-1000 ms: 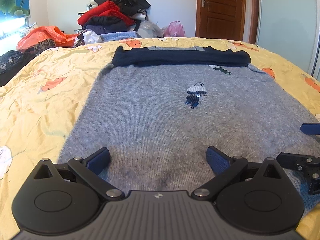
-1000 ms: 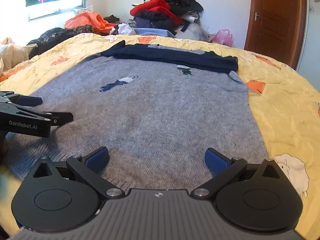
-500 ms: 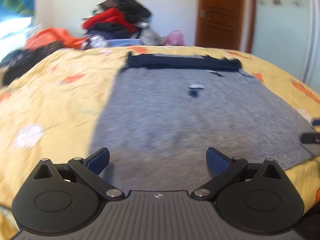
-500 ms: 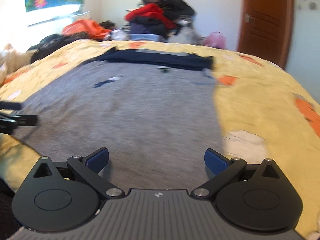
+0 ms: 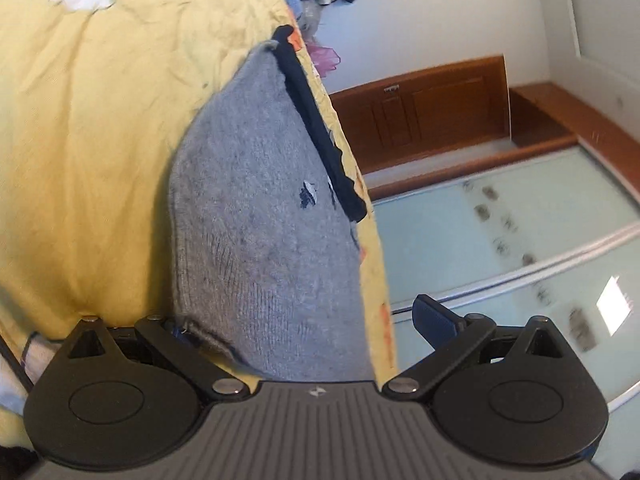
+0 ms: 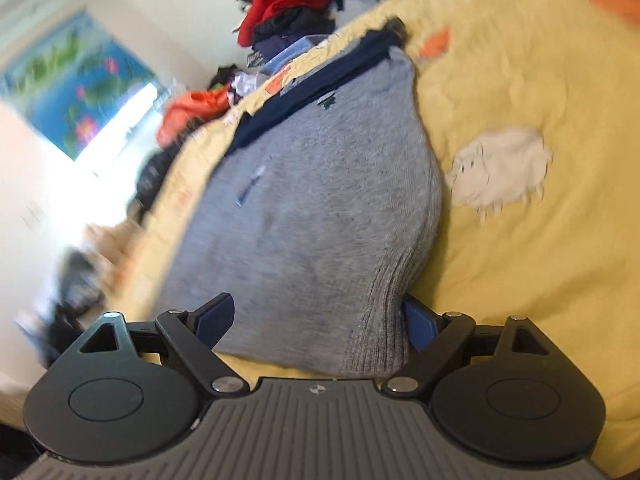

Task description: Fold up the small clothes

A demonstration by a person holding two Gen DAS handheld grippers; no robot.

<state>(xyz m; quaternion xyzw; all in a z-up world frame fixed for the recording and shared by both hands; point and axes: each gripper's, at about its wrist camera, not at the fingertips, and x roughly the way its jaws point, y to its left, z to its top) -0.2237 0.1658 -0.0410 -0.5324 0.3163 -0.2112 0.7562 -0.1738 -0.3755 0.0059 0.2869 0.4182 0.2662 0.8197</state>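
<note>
**Grippers at the sweater's hem corners**

The left gripper [image 5: 304,324] has its jaws spread wide around the near left corner of the grey sweater [image 5: 260,220]. The right gripper [image 6: 316,320], jaws likewise apart, straddles the ribbed right corner. The sweater lies spread on the yellow bedspread [image 6: 520,240], its navy band [image 5: 316,128] at the far end.

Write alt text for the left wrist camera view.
The left hand-held gripper, rolled sideways with fingers apart, straddles the hem corner of a gray sweater lying on a yellow bedspread. A folded navy band crosses the sweater's far end; a wooden door appears tilted behind.
</note>
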